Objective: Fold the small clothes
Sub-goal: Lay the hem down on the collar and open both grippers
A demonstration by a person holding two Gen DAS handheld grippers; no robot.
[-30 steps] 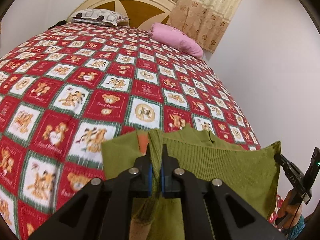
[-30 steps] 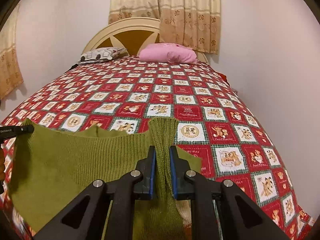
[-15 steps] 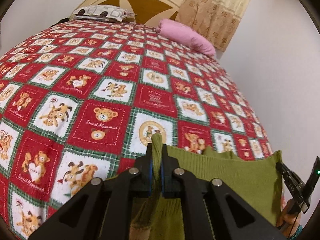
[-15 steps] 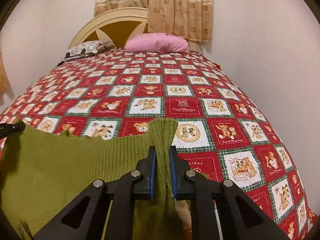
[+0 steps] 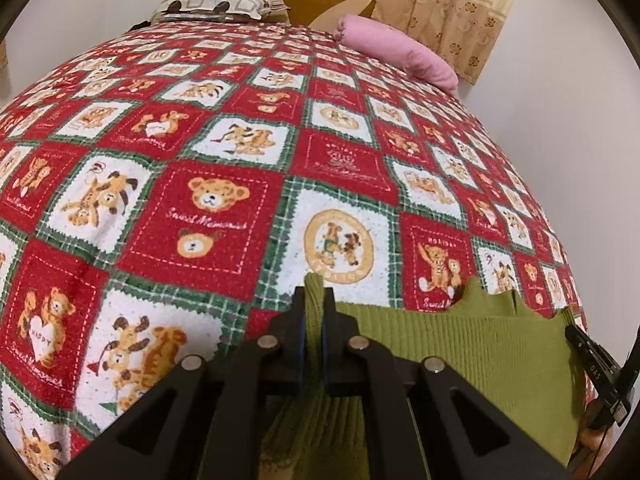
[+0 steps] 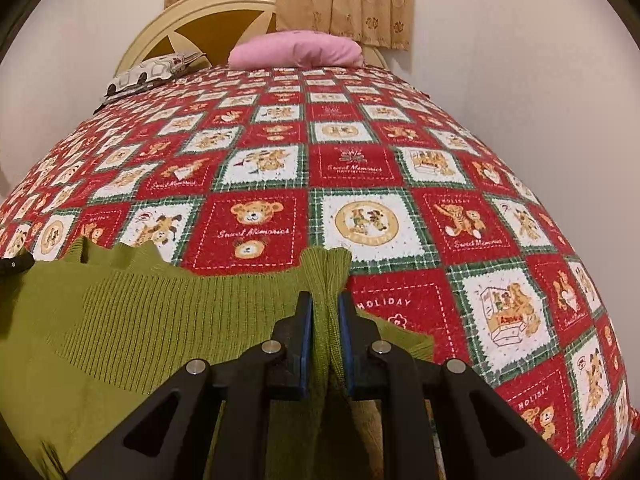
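With each tool (image 5: 315, 300) (image 6: 325, 306) clamped on the green knit sweater (image 6: 160, 312), I'd lower both evenly onto the bed (image 5: 280, 128) ahead.

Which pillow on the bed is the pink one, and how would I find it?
Start at the cream headboard at the far end of the bed with the red teddy-bear quilt. Two pillows lie against it. The pink pillow is the plump, plain one under the curtain; the flatter grey-and-white patterned pillow lies left of it.
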